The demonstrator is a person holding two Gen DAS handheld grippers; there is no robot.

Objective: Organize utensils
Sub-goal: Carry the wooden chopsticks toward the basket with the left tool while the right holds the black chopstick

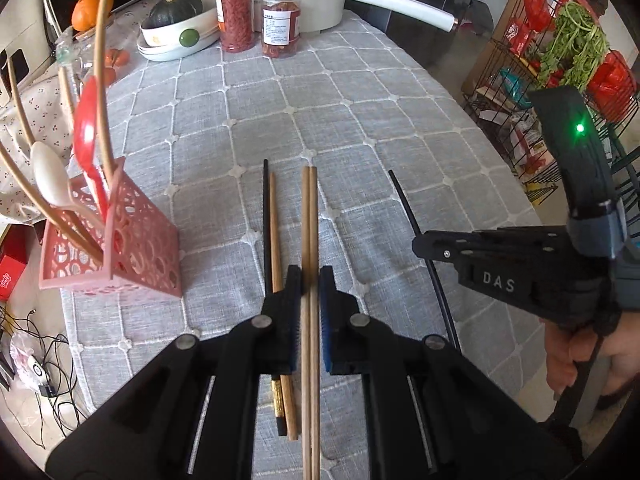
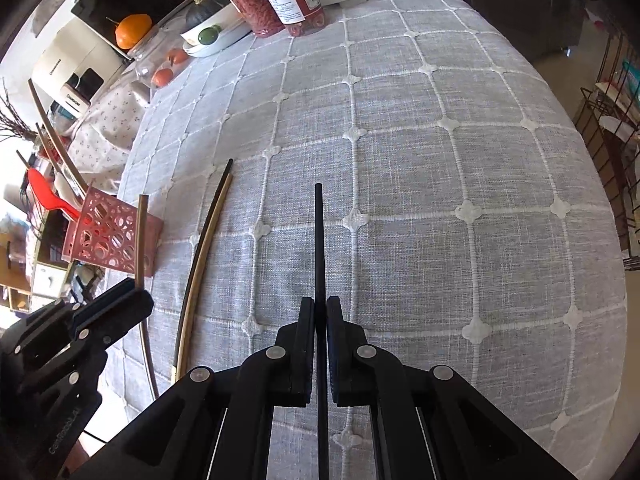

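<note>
Now, left gripper (image 1: 310, 280): jaws narrow, clamped on a pair of light wooden chopsticks (image 1: 310, 220) that run straight ahead between the pads.
Right gripper (image 2: 319, 312): jaws pressed together on a single thin black chopstick (image 2: 319, 240) that points straight ahead from its tips.
Loose pair: one brown wooden chopstick (image 1: 276, 232) and one black chopstick with a gold end (image 1: 265, 216) lie side by side on the grey checked tablecloth (image 1: 360, 120), just left of the left gripper.
Holder: a pink perforated plastic utensil basket (image 1: 136, 248) stands ahead and to the left of the left gripper, holding a red plastic spoon (image 1: 86, 128), a white spoon (image 1: 50, 176) and long wooden sticks.
Far end: two clear jars of red dried food (image 1: 256, 16) stand well ahead of both grippers.
</note>
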